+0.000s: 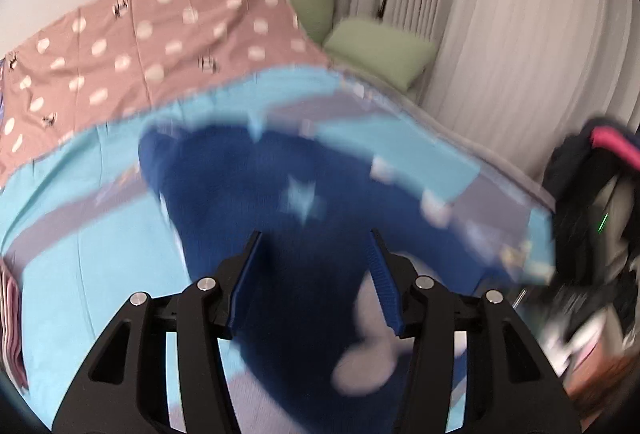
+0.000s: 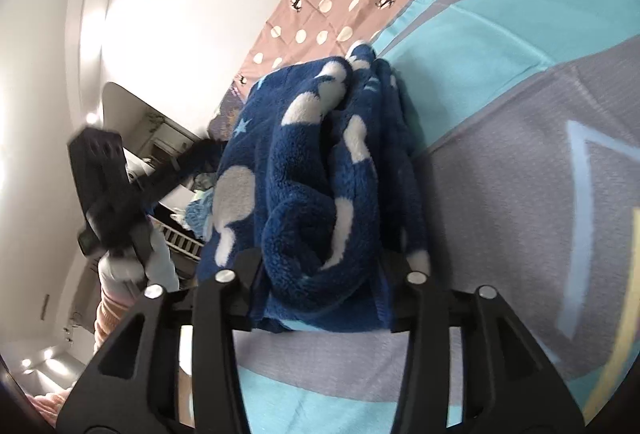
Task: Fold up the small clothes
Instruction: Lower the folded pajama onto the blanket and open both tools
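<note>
A thick, fuzzy navy fleece garment (image 2: 316, 174) with white blobs and pale stars lies bunched on the bed (image 2: 520, 174), whose smooth cover is turquoise and grey. The right gripper (image 2: 320, 270) grasps a rolled fold of it. The left gripper (image 1: 316, 254) hangs released above the blurred fleece. A dusty-pink polka-dot sheet (image 1: 160, 34) and green pillows (image 1: 380, 50) lie beyond. No readable writing.

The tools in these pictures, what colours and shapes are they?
The left tool and the right tool each have shiny black angular arms with cut-out slots and round silver bolts. The left tool's fingers carry ridged blue pads. No cables or writing show.
</note>
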`<state>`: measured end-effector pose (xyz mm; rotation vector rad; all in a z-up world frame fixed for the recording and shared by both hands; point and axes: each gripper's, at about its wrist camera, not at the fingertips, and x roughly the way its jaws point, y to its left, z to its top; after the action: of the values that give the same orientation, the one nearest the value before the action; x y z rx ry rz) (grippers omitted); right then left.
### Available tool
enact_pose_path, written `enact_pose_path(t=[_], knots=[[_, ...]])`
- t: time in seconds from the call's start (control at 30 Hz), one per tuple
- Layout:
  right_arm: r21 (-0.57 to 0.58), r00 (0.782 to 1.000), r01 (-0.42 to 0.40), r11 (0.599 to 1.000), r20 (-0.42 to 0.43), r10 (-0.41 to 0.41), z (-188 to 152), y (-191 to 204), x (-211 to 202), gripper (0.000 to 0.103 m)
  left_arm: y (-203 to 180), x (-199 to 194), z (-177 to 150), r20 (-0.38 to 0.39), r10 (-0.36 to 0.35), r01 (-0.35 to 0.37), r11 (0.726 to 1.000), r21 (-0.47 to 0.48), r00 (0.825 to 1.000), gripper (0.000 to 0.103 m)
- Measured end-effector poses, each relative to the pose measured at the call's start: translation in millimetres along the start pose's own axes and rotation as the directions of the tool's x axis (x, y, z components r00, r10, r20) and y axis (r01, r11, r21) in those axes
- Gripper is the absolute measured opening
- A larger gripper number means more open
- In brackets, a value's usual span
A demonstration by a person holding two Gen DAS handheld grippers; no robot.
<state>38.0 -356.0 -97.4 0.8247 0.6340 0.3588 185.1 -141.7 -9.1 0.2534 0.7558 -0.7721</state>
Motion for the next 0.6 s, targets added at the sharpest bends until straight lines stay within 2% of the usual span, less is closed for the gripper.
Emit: enact_pose_path(t=[0.1, 0.13, 0.17, 0.23, 0.3, 0.33, 0.4, 0.43, 0.5, 0.53, 0.6], knots=[[-0.041, 0.997, 0.069, 0.997, 0.032, -0.068, -3, 7, -20, 0.044, -28, 24, -19, -0.011, 0.128, -0.125, 0.979, 0.161, 0.992, 0.049], [-0.056, 0.994, 0.098, 0.994, 0.05, -0.095, -2, 11, -27, 0.04, -34, 28, -20, -0.007, 0.136, -0.133, 0.976, 0.175, 0.991, 0.049], [-0.085, 0.987, 0.141, 0.986, 0.085, -0.134, -1, 19, -38, 0.034, -40, 33, -16, -0.011, 0.116, -0.112, 0.978, 0.178, 0.993, 0.049], [-0.144, 0.97, 0.208, 0.968, 0.156, -0.185, 1, 35, -56, 0.03, -45, 41, -10, -0.037, 0.083, -0.074, 0.978, 0.195, 0.996, 0.049], [-0.217, 0.968, 0.203, 0.955, 0.193, -0.161, 3, 54, -68, 0.029, -50, 49, -5, -0.066, 0.072, -0.057, 0.974, 0.217, 0.995, 0.049], [-0.244, 0.974, 0.169, 0.955, 0.189, -0.125, 3, 62, -69, 0.029, -51, 52, -3, -0.073, 0.077, -0.058, 0.971, 0.23, 0.994, 0.049], [-0.254, 0.983, 0.141, 0.957, 0.149, -0.105, 4, 66, -56, 0.029, -52, 53, -6, -0.075, 0.095, -0.072, 0.962, 0.264, 0.993, 0.05], [-0.247, 0.983, 0.156, 0.956, 0.13, -0.127, 3, 63, -47, 0.029, -51, 53, -7, -0.07, 0.098, -0.076, 0.959, 0.272, 0.993, 0.05], [-0.215, 0.968, 0.249, 0.944, 0.052, -0.244, -2, 42, -15, 0.023, -48, 50, -14, -0.043, 0.096, -0.081, 0.959, 0.271, 0.994, 0.05], [-0.199, 0.964, 0.264, 0.944, 0.018, -0.266, -5, 30, -3, 0.023, -48, 48, -19, -0.029, 0.096, -0.084, 0.958, 0.274, 0.995, 0.05], [-0.165, 0.978, 0.206, 0.964, 0.042, -0.202, -11, 13, -2, 0.021, -48, 46, -21, -0.003, 0.09, -0.086, 0.958, 0.272, 0.996, 0.051]])
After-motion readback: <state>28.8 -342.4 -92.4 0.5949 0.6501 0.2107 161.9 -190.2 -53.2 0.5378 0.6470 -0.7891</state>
